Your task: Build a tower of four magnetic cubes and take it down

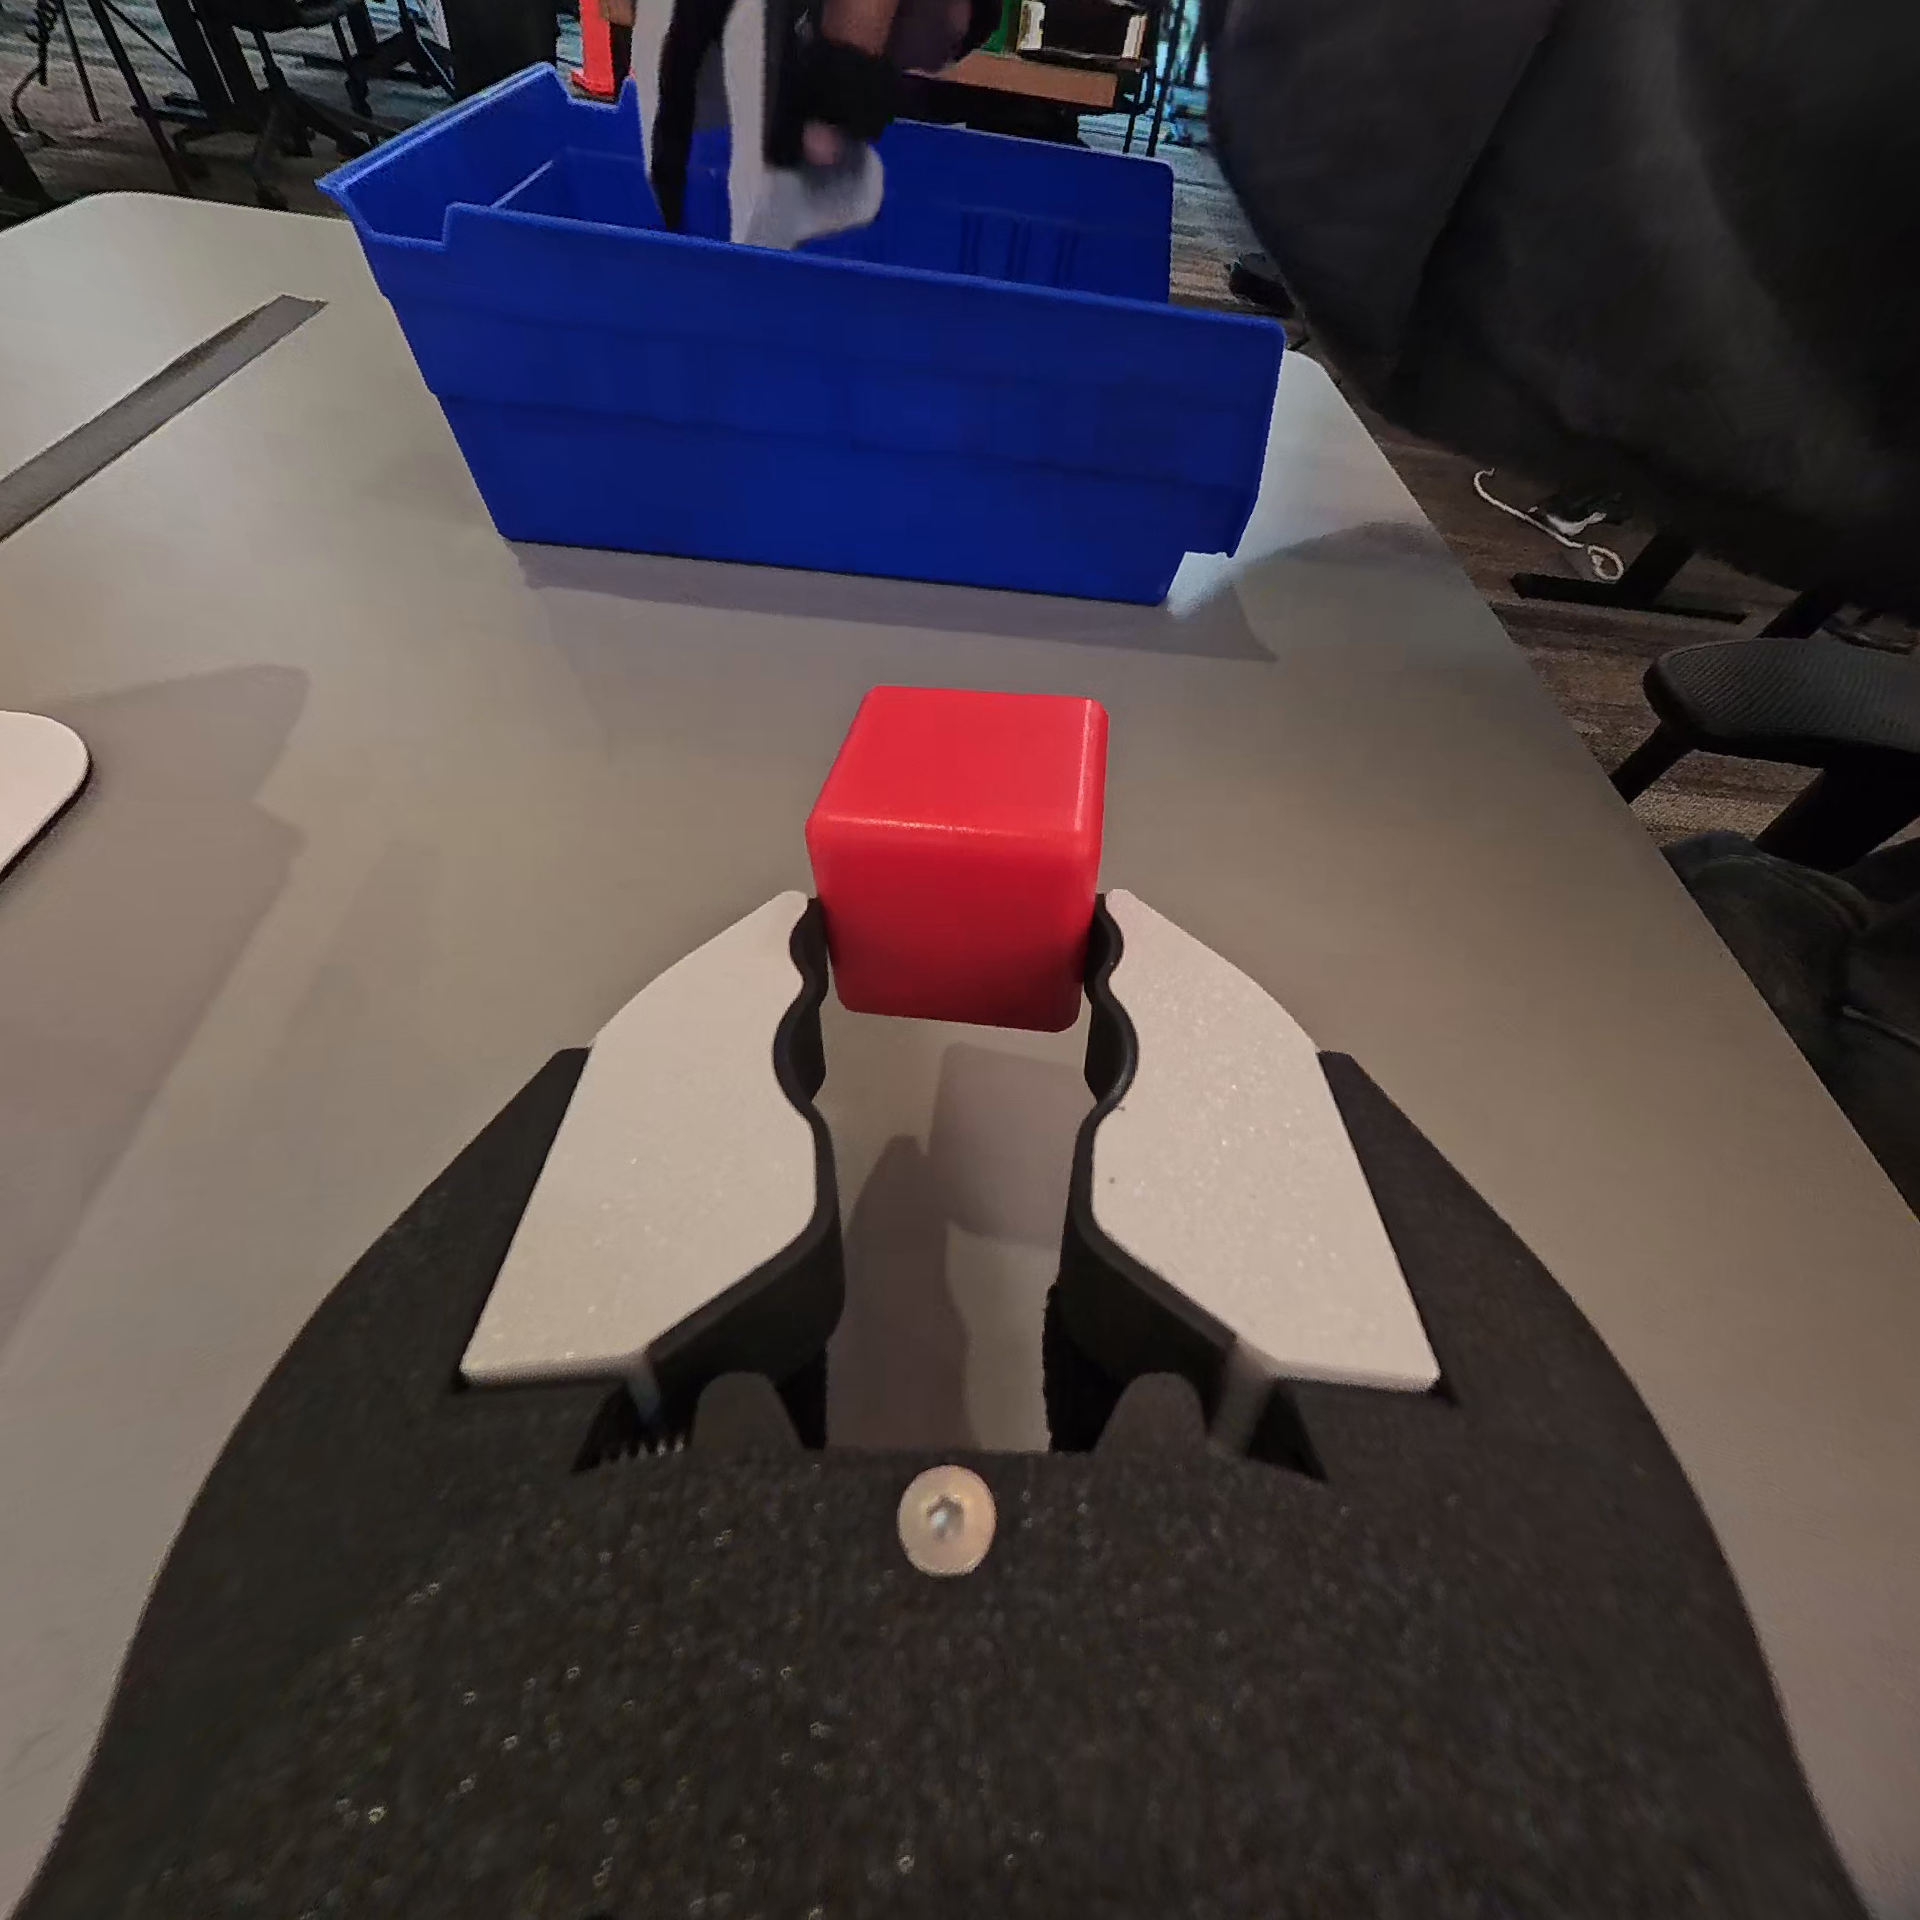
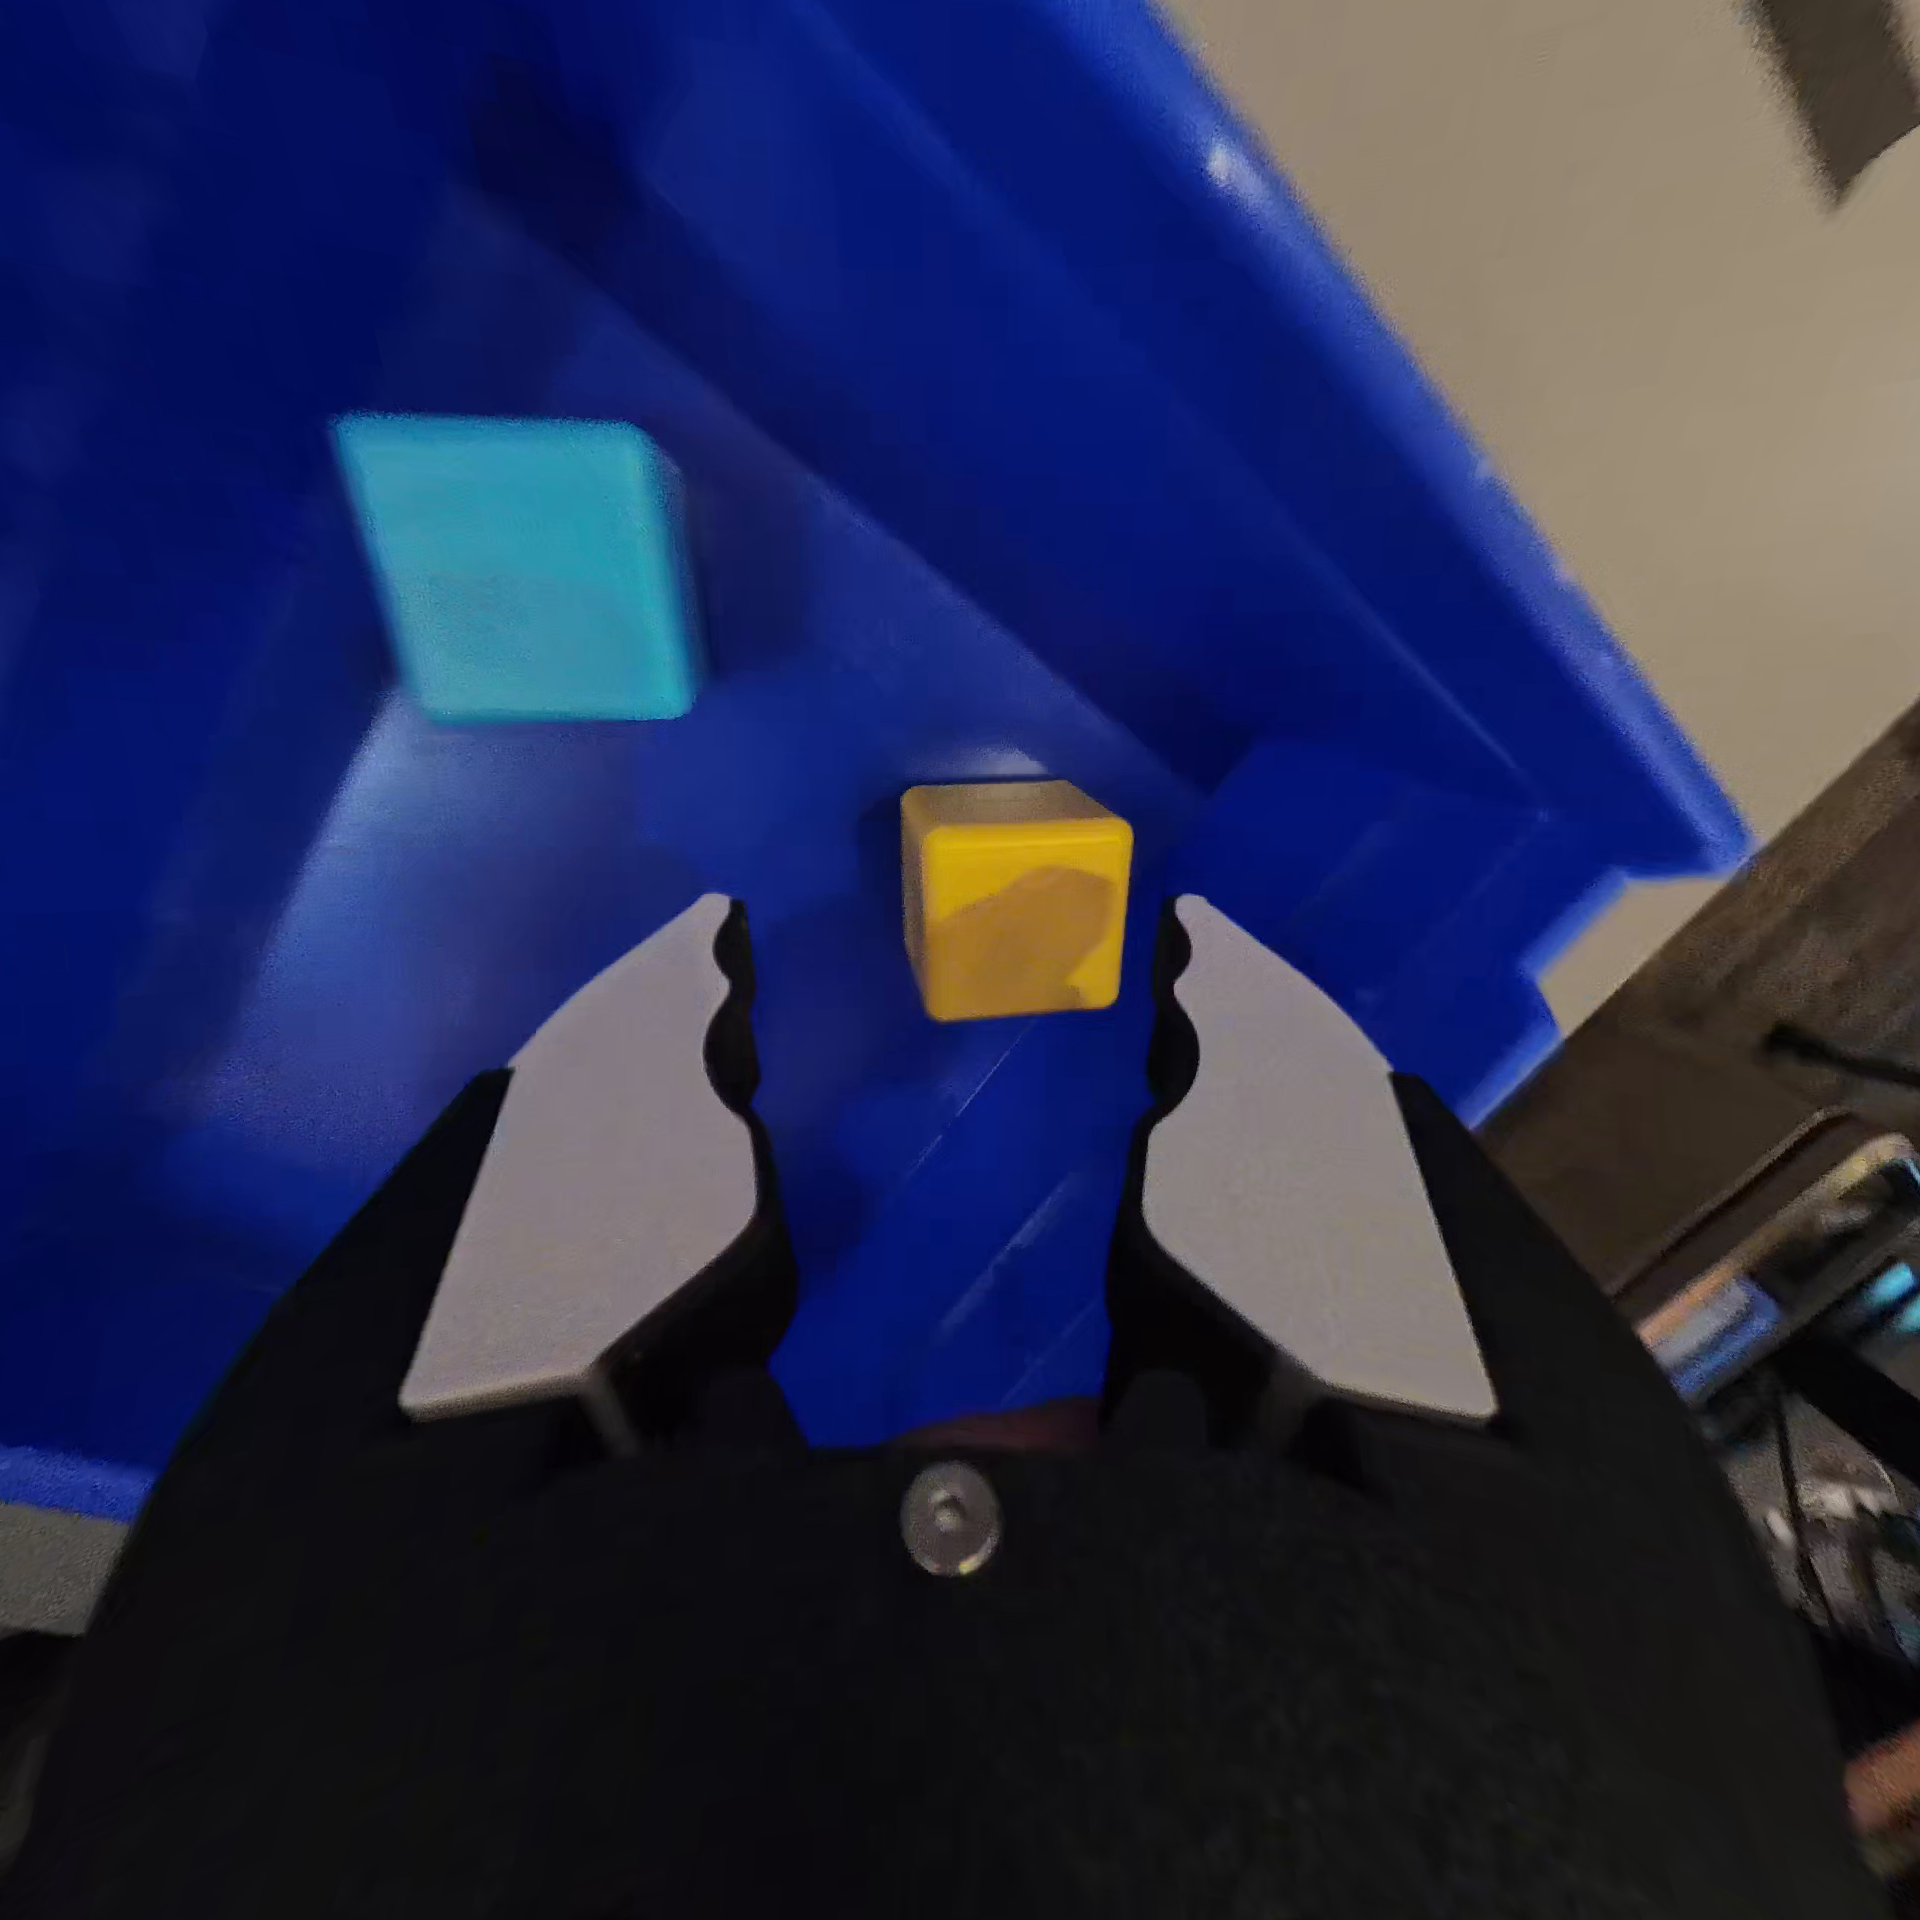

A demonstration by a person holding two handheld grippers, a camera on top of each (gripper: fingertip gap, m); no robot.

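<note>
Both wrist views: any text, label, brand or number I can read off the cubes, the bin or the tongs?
None readable.
red cube, held in the left tongs: plain faces.
yellow cube and cyan cube in the blue bin: no print visible, though the cyan one is blurred.
Blue bin walls: no label in view.
Right tongs, open: unmarked.
Background clutter: too small and blurred to tell.

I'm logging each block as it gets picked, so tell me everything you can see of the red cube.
The red cube is a solid-coloured block with rounded edges and a smooth, matte, plastic-looking skin; no markings show. It sits level, pinched at its lower sides between the black ridged pads of the left claw. It seems held just above the grey table, in front of the blue bin. Nothing else touches it.
</note>
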